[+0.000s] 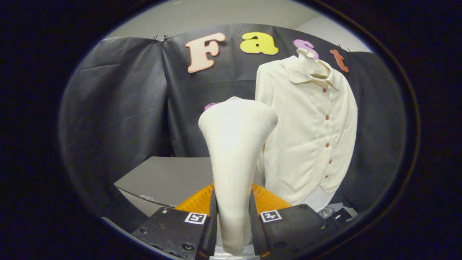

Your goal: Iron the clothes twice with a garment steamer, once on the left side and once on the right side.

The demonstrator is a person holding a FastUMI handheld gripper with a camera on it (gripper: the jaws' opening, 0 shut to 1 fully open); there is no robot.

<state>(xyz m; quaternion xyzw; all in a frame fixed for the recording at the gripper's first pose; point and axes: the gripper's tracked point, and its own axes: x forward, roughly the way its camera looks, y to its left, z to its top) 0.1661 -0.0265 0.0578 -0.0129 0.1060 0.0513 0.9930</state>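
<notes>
Your gripper clamped on neck of glossy cream plastic garment steamer, flared head up. Smooth, likely slippery, top-heavy: keep hold low on neck. Cream buttoned shirt, soft, light, hangs beyond, right of steamer head, above grey surface.

Cream steamer upright, clamped between claw fingers; cream buttoned shirt hanging just beyond

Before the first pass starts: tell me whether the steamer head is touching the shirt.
Cannot tell. In the gripper view the claw is shut on the steamer; its head overlaps the hanging shirt, hiding any gap.
</notes>
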